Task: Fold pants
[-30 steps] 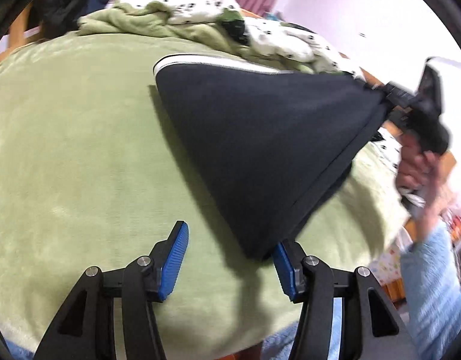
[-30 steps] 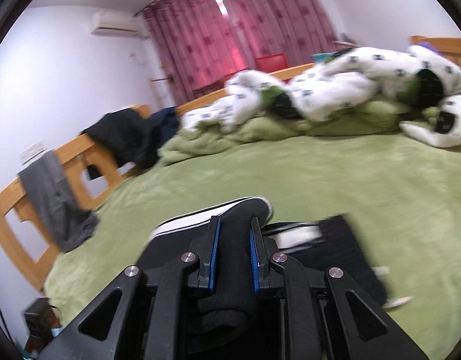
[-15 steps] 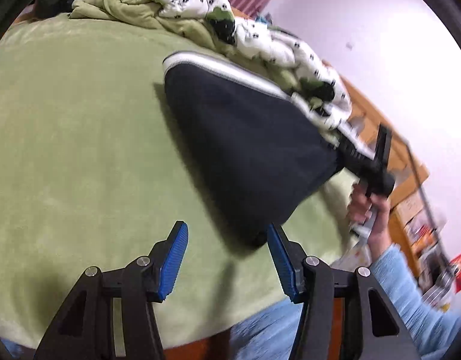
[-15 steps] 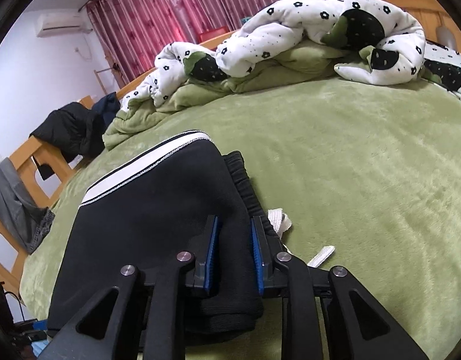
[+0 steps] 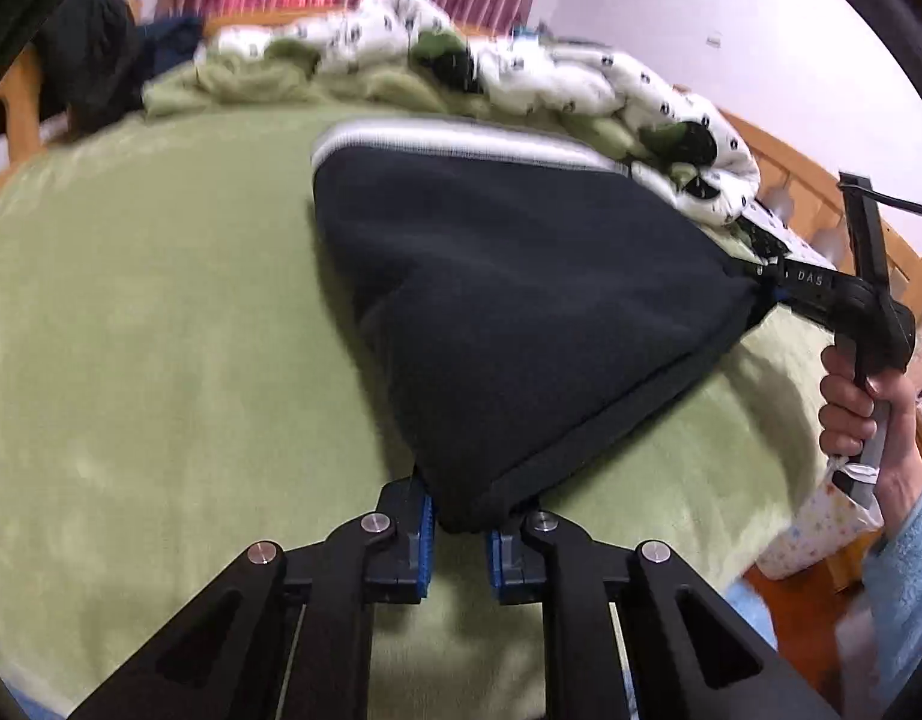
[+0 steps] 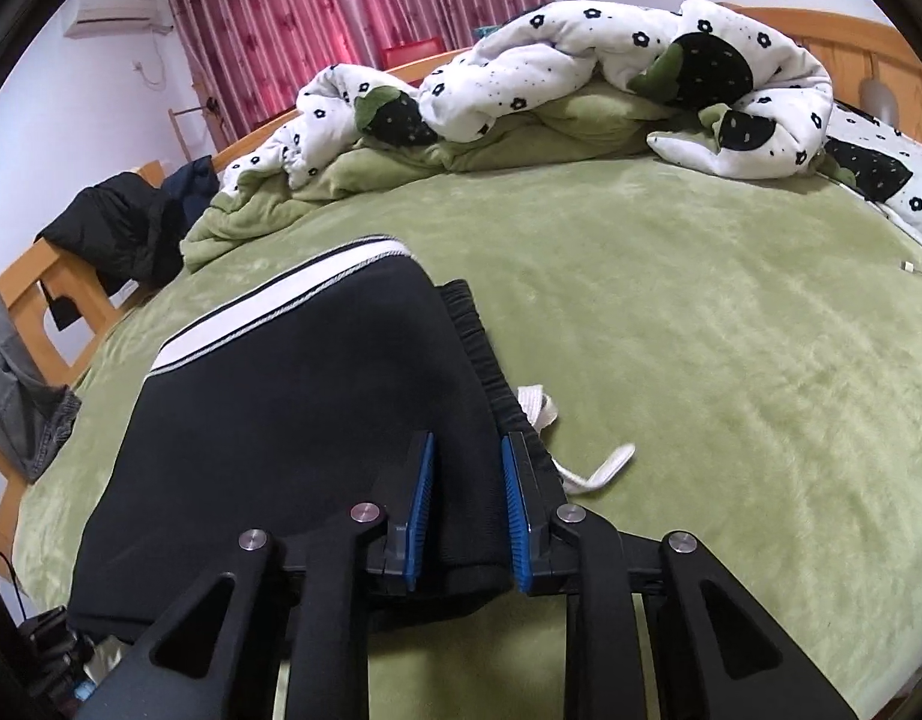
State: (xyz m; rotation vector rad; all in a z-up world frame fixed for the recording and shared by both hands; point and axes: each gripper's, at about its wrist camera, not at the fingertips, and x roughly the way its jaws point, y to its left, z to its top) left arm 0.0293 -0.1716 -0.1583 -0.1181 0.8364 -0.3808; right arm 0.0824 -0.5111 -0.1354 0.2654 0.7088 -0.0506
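The black pants (image 5: 509,312), with a white side stripe (image 5: 461,141), lie folded on the green blanket (image 5: 161,360). My left gripper (image 5: 458,531) is shut on their near corner. My right gripper (image 6: 466,498) is shut on the other corner of the pants (image 6: 293,420), with the elastic waistband (image 6: 491,372) and white drawstring (image 6: 599,468) beside it. The right gripper also shows in the left wrist view (image 5: 755,288), holding the cloth taut at the right.
A white strawberry-print duvet (image 6: 581,78) and a bunched green blanket (image 6: 401,162) lie at the far side of the bed. Dark clothes (image 6: 125,228) hang on the wooden bed frame (image 6: 35,276) at left. A wooden headboard (image 6: 851,42) stands at right.
My left gripper was open beside the pants corner; now it has closed on that corner. My right gripper kept hold of the pants and lowered them toward the blanket.
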